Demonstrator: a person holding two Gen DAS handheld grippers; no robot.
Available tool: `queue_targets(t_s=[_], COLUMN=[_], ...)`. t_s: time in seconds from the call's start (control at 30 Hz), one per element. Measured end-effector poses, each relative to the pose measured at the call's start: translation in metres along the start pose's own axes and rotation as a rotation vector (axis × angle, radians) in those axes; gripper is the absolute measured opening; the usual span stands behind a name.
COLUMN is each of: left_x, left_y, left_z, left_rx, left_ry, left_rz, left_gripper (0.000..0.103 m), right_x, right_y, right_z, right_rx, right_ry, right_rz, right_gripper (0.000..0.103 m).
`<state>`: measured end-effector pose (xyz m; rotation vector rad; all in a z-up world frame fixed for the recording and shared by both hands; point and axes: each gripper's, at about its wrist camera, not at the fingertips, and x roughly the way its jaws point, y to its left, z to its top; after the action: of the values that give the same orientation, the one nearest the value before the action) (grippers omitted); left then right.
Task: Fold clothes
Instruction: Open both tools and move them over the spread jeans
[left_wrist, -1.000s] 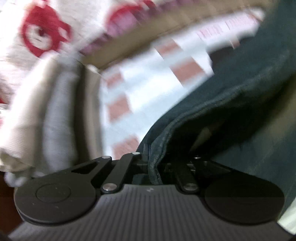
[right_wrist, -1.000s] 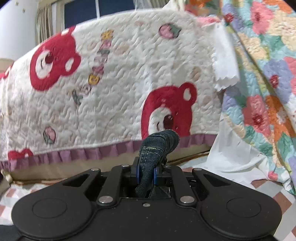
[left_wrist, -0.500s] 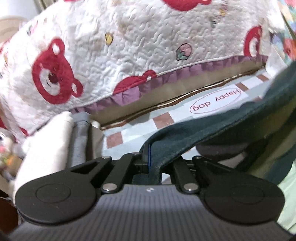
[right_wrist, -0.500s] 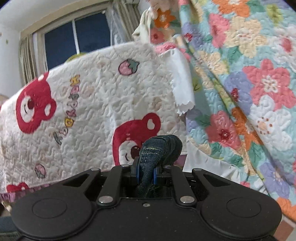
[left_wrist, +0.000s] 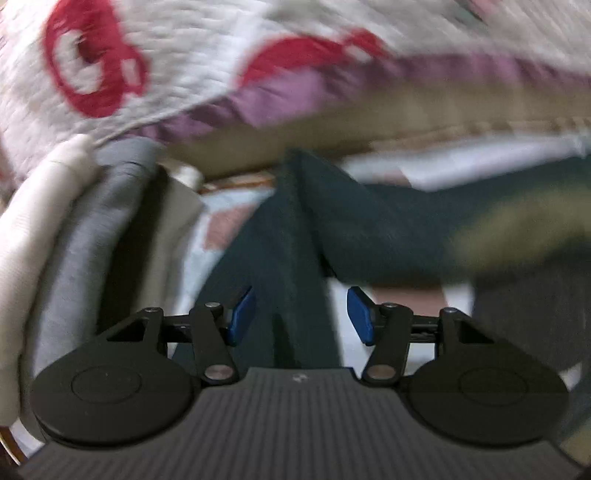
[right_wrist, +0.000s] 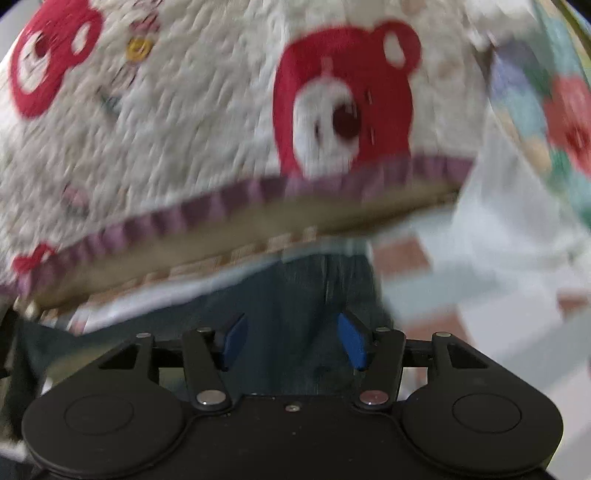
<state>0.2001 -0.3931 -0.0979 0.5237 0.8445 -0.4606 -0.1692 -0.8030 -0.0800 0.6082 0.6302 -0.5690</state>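
Both grippers, left (left_wrist: 300, 315) and right (right_wrist: 289, 341), have let go: jaws now spread, where each pinched denim a moment ago. The jeans (left_wrist: 369, 236) lie on the checked sheet (right_wrist: 461, 280) near the bear quilt (right_wrist: 184, 122), so one fold looks laid.

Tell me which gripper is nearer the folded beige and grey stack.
Left. The left gripper has the folded stack right beside it; the right gripper view shows no stack.
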Motion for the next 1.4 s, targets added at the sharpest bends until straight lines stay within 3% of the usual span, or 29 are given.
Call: queue_targets(t_s=[0.17, 0.3, 0.43, 0.63, 0.77, 0.97, 1.1, 1.13, 1.23, 1.27, 1.37, 1.4], left_x=[-0.031, -0.056, -0.063, -0.081, -0.09, -0.093, -0.082, -0.077, -0.067, -0.065, -0.067, -0.07], left_y=[-0.044, -0.088, -0.109, -0.096, -0.095, -0.1, -0.091, -0.089, -0.078, -0.076, -0.069, -0.068], left_z=[-0.024, -0.046, -0.069, -0.087, -0.106, -0.134, -0.139, -0.14, -0.139, -0.138, -0.132, -0.128], left_rx=[0.095, 0.302, 0.433, 0.424, 0.49, 0.617, 0.608, 0.605, 0.528, 0.506, 0.481, 0.469], left_ry=[0.049, 0.031, 0.047, 0.074, 0.125, 0.166, 0.208, 0.231, 0.283, 0.294, 0.271, 0.253], left_rz=[-0.277, -0.354, -0.384, -0.478, -0.538, -0.523, -0.426, -0.384, -0.385, -0.396, -0.391, -0.394], left_gripper=[0.053, 0.054, 0.054, 0.054, 0.055, 0.056, 0.059, 0.061, 0.063, 0.064, 0.06, 0.057], right_x=[-0.087, -0.135, -0.142, -0.122, -0.101, -0.062, -0.054, -0.053, -0.048, -0.048, -0.068, -0.088], right_y=[-0.019, -0.051, -0.086, -0.083, -0.076, -0.084, -0.087, -0.084, -0.068, -0.06, -0.032, -0.02], right_z=[-0.085, -0.145, -0.181, -0.178, -0.168, -0.163, -0.158, -0.153, -0.127, -0.117, -0.077, -0.06], right_rx=[0.114, 0.225, 0.435, 0.483, 0.516, 0.632, 0.753, 0.768, 0.583, 0.517, 0.305, 0.222], right_ry=[-0.065, -0.102, -0.091, -0.107, -0.109, -0.09, -0.17, -0.196, -0.229, -0.243, -0.333, -0.411], right_rz=[0.035, -0.003, 0.036, 0.119, 0.191, 0.058, -0.019, -0.026, -0.061, -0.055, -0.046, -0.053], right_gripper=[0.065, 0.068, 0.069, 0.069, 0.084, 0.087, 0.088, 0.084, 0.027, 0.014, 0.01, 0.01])
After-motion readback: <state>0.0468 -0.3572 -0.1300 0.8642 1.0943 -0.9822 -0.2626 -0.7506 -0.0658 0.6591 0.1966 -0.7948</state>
